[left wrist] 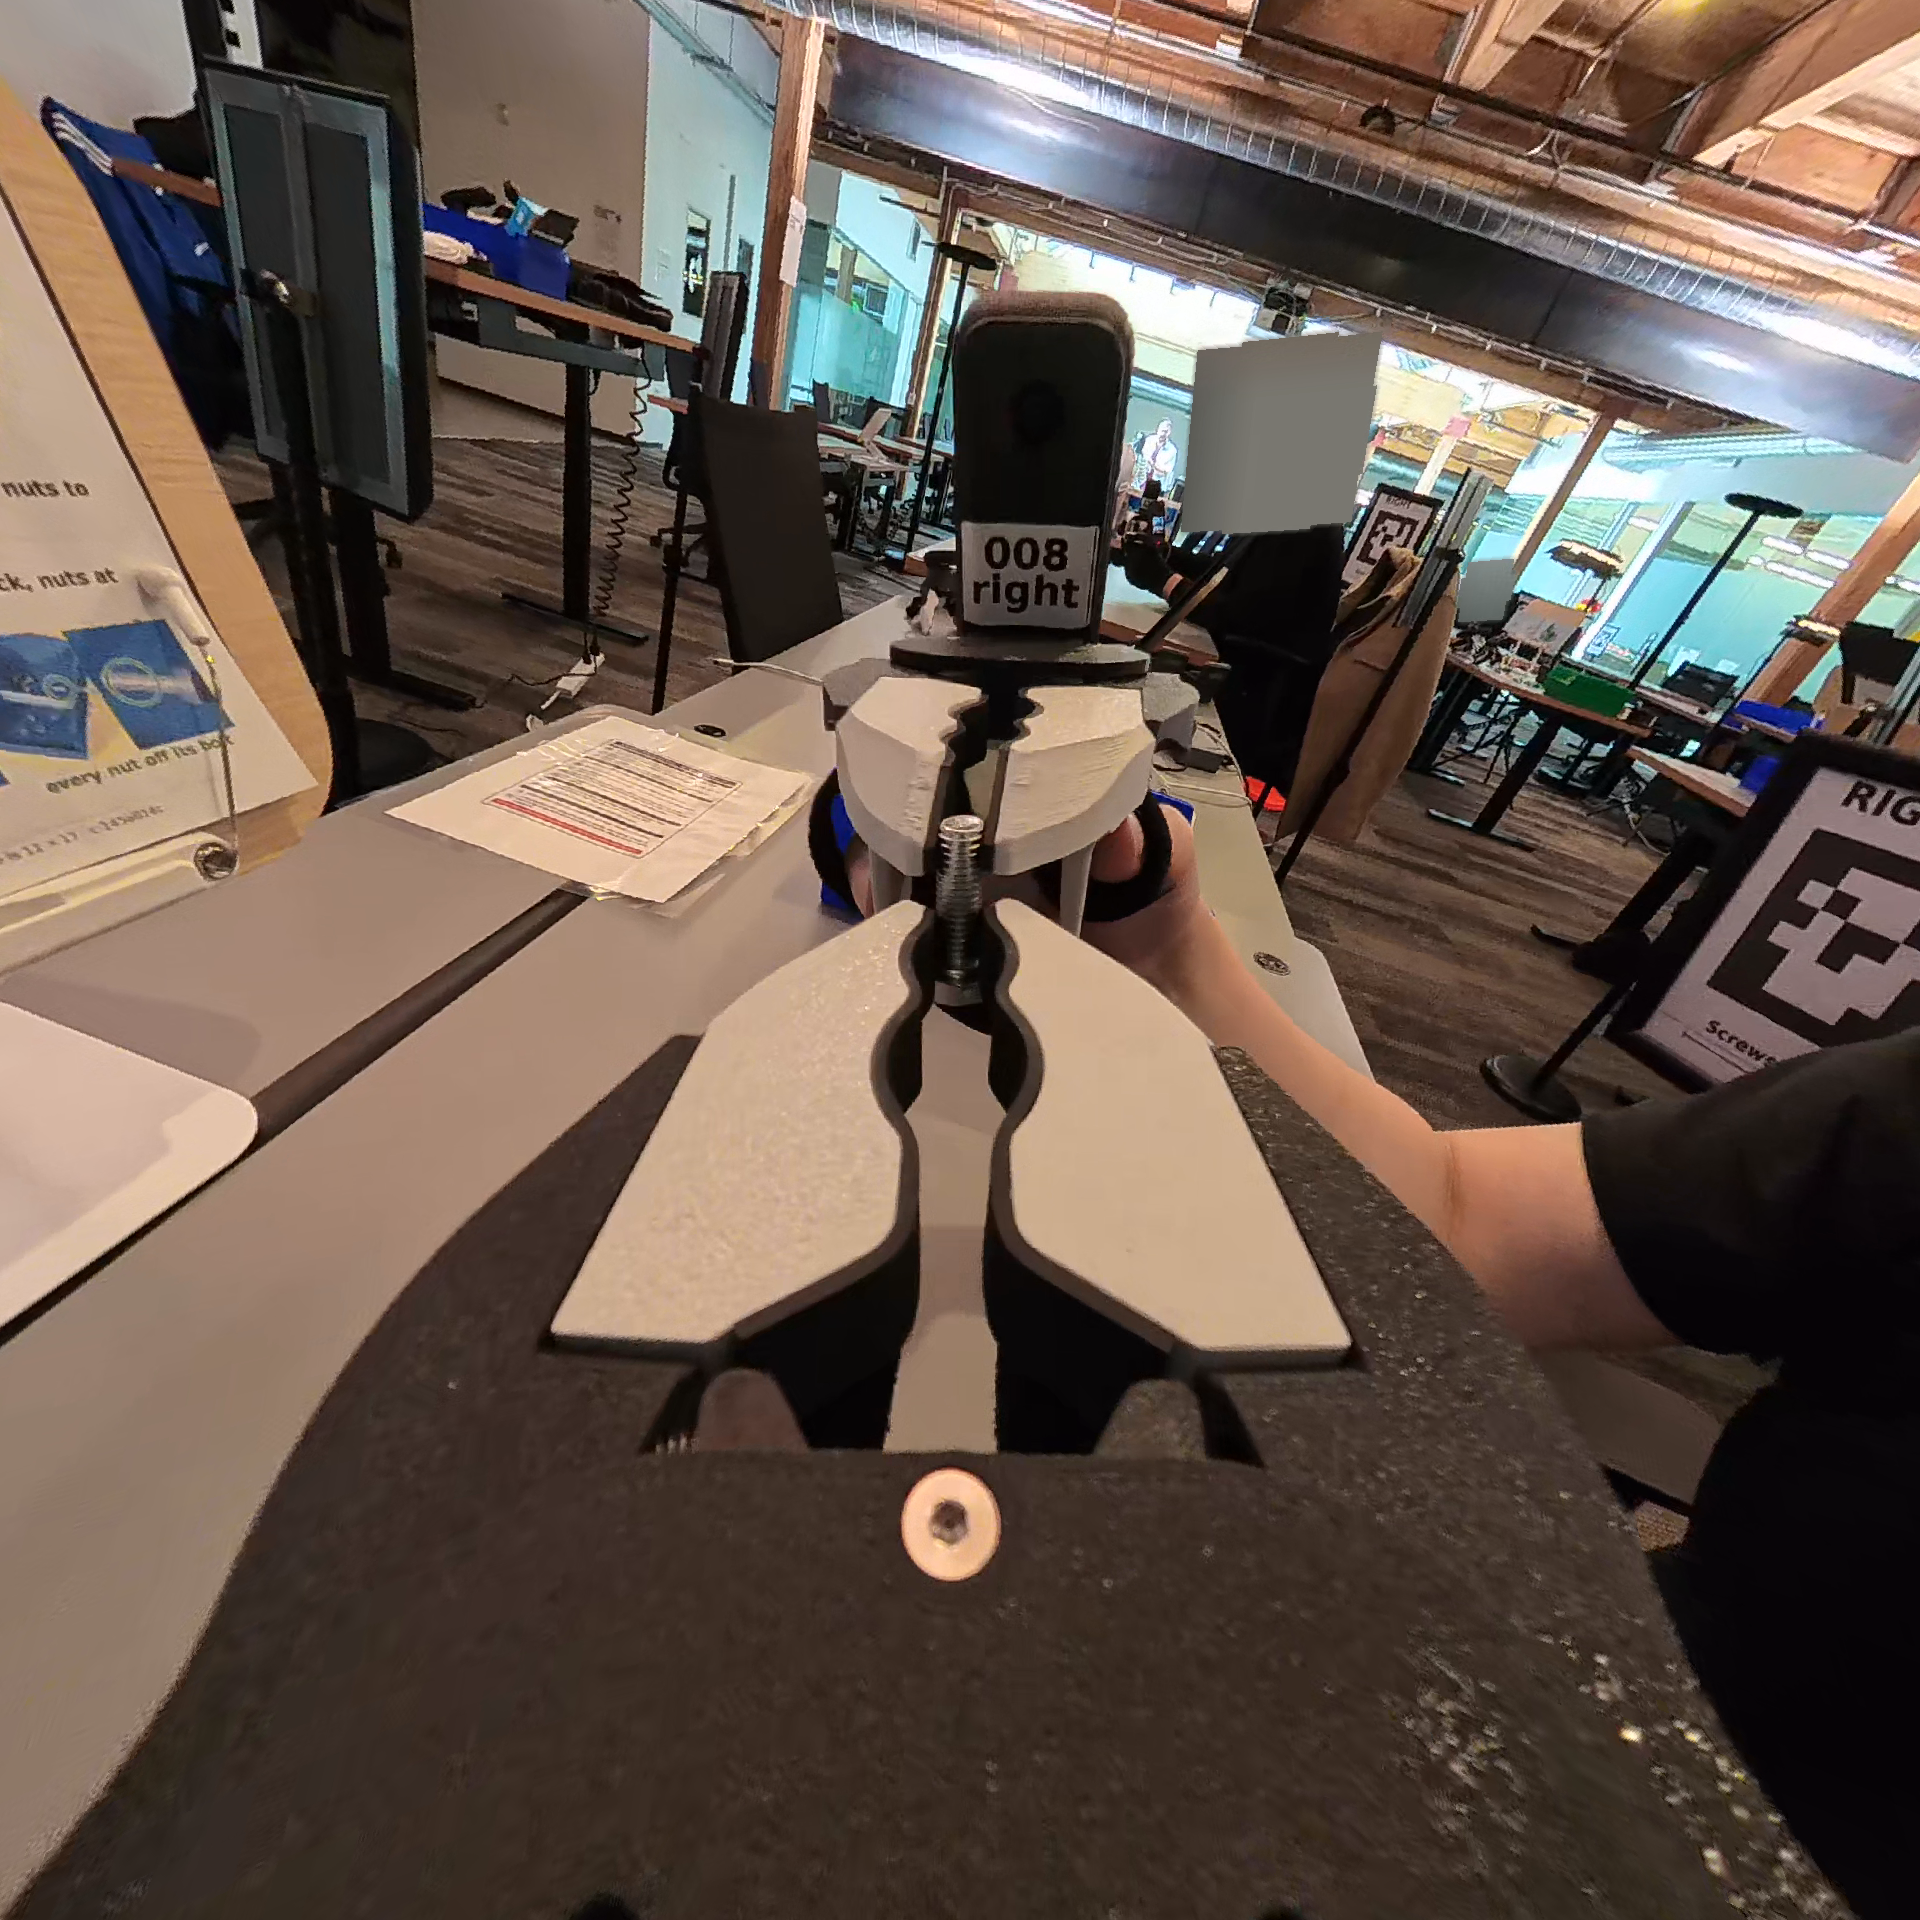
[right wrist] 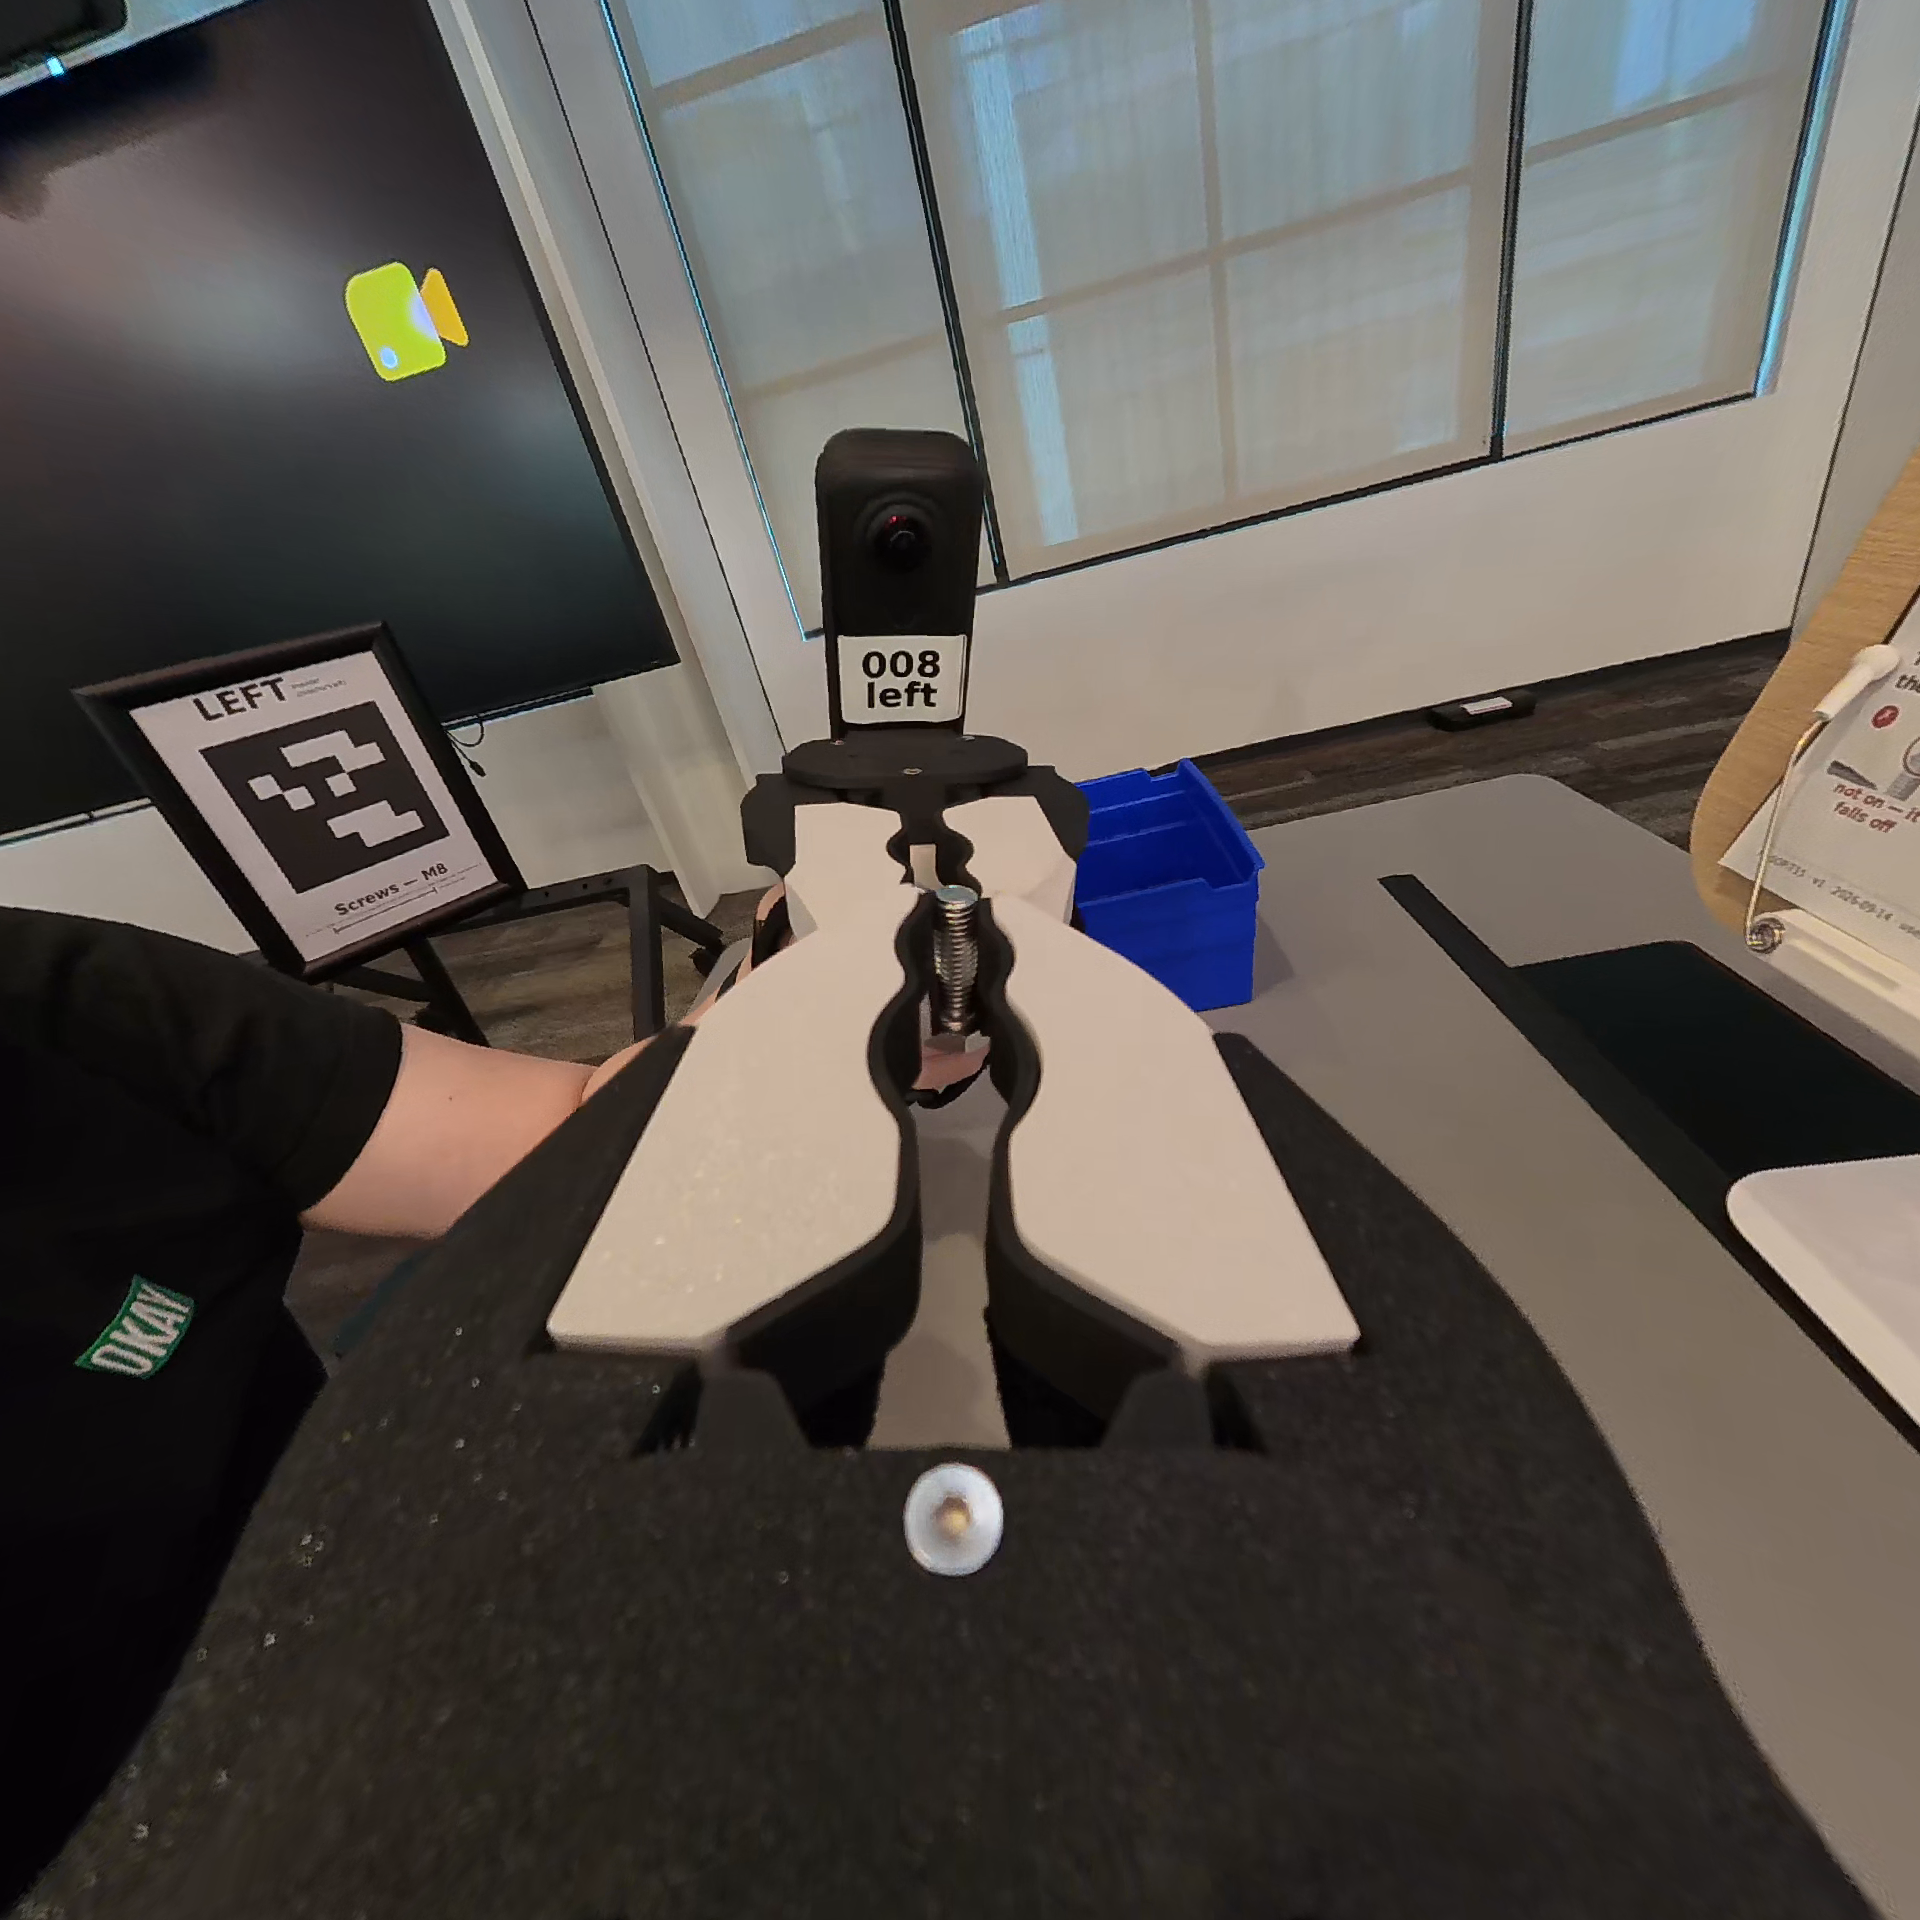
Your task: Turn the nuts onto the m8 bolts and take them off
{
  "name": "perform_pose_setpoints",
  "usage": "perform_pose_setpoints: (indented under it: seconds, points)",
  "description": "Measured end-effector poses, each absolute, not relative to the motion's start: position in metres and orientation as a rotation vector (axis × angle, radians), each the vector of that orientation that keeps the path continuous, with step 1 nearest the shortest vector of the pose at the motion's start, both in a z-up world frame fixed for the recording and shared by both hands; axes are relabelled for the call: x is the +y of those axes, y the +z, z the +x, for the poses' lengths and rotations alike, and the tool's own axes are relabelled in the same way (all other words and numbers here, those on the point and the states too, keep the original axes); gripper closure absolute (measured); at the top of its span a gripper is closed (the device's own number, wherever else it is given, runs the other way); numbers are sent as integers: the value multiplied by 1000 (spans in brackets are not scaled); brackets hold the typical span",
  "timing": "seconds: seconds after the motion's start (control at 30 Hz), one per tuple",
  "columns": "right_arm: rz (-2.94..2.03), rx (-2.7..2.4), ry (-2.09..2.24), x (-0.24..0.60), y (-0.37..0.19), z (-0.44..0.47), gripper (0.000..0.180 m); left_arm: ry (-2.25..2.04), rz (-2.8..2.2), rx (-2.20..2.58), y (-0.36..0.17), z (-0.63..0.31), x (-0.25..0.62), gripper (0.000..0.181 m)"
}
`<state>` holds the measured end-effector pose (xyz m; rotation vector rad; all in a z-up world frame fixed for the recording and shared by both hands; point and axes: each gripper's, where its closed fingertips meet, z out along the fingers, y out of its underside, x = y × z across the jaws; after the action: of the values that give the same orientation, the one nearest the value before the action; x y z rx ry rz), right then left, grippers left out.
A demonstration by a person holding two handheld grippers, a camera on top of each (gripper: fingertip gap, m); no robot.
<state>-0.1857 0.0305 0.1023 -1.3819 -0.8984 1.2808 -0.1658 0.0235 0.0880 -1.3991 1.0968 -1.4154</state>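
Facing grippers: left gripper [left wrist: 961, 920] and right gripper [right wrist: 954, 909], each with white textured fingers on a black foam-like body, meet tip to tip over the grey table [left wrist: 468, 1039].
Left jaws: drawn close with a narrow slit, the bolt standing at their tips; whether they actually pinch it cannot be told.
Right jaws: the same narrow slit around the same bolt; whether they press on it cannot be told either.
Silver threaded bolt [left wrist: 960, 894]: upright, free end at 12 o'clock, in the gap where both tip pairs meet.
Hex piece [left wrist: 960, 977]: at the bolt's lower end; nut or bolt head cannot be told.
Left view only: white tray corner [left wrist: 94, 1132] at 9 o'clock, sleeved paper sheets [left wrist: 613, 800] at 11 o'clock, the person's right hand [left wrist: 1132, 894] at 1 o'clock, open workshop beyond.
Right view only: blue plastic bin [right wrist: 1164, 883] on the table at 1 o'clock, framed black-and-white marker sign [right wrist: 312, 800] at 10 o'clock, dark wall screen [right wrist: 260, 364] behind it, tall paned windows [right wrist: 1299, 260] at 12 o'clock.
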Motion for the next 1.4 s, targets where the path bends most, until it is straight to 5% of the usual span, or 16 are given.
perform_pose_setpoints:
  seconds: [0.93, 1.07, 1.4]
  points:
    - [-1471, -893, 1254, 38, 89, -192, 173, -1412, -1510, 1133, 73, -173, 30, 173]
    - [-1486, -956, 1176, 34, 85, -183, 155, -1342, -1502, 1110, 77, -184, 40, 173]
    - [-1981, -1774, 569, 10, -84, -188, 163, -839, -1612, 926, 77, -261, 106, 174]
